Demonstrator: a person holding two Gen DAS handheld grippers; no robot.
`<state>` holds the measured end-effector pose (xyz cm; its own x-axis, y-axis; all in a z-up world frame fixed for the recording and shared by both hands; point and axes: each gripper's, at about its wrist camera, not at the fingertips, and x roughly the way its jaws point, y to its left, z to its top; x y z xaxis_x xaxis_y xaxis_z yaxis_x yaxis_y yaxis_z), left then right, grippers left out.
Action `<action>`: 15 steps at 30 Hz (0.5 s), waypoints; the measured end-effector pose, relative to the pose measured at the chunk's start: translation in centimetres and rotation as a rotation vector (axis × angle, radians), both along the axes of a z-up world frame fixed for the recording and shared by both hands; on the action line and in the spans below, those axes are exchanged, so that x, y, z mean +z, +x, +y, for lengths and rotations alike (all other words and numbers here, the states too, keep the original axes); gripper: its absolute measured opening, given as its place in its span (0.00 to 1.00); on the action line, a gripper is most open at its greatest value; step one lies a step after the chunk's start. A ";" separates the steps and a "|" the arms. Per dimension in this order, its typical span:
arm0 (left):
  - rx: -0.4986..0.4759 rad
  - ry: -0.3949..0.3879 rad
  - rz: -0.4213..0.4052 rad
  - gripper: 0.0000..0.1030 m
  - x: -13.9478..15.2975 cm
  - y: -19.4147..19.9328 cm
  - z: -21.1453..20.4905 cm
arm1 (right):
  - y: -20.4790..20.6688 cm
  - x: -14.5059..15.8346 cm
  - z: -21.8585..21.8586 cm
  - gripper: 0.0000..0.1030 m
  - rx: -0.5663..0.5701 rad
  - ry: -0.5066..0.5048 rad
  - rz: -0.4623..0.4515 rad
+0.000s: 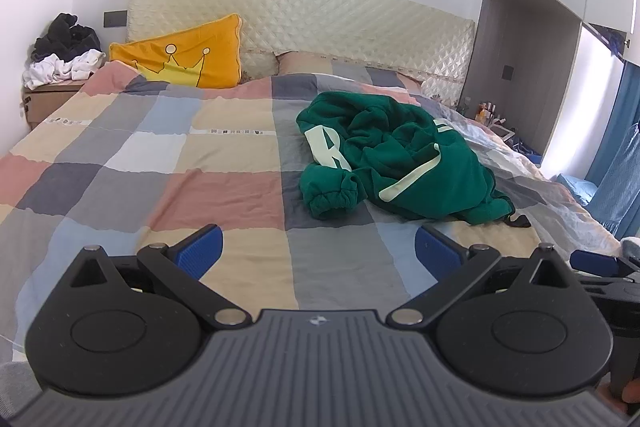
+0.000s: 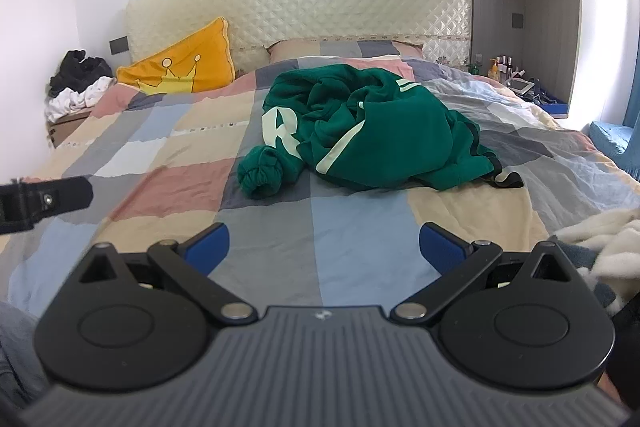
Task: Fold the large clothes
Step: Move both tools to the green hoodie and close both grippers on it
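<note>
Bed covered by a patchwork quilt (image 1: 224,183) of pink, grey, blue and beige squares; wide flat stretch of bare quilt lies near and left, free for spreading. Crumpled dark green sweatshirt with pale lettering (image 1: 396,159) sits in a heap right of centre, mid-bed, one bunched cuff toward the near side, well apart from both tools. Far edge: cream quilted headboard (image 1: 320,23), with an orange crown-print cushion (image 1: 184,55) leaning at far left. Left bed edge meets a wooden nightstand piled with black and white clothes (image 1: 64,55). Right edge falls off toward a grey cabinet niche with small bottles (image 2: 500,65); fluffy white fabric (image 2: 600,243) at near right. Left tool (image 1: 318,247) spread wide, blue pads empty, hovering above quilt. Right tool (image 2: 324,245) likewise released, grasping nothing.
</note>
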<state>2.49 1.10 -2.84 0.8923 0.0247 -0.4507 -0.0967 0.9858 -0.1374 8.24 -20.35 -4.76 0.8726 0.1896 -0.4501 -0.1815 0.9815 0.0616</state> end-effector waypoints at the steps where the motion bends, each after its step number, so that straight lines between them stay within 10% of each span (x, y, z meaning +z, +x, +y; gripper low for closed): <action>1: 0.000 0.002 0.001 1.00 -0.1 0.2 0.0 | 0.2 -0.1 -0.1 1.00 -0.001 0.002 0.003; 15: 0.014 0.053 -0.024 1.00 -0.9 4.7 0.4 | 3.9 -0.8 0.1 1.00 -0.023 0.027 -0.026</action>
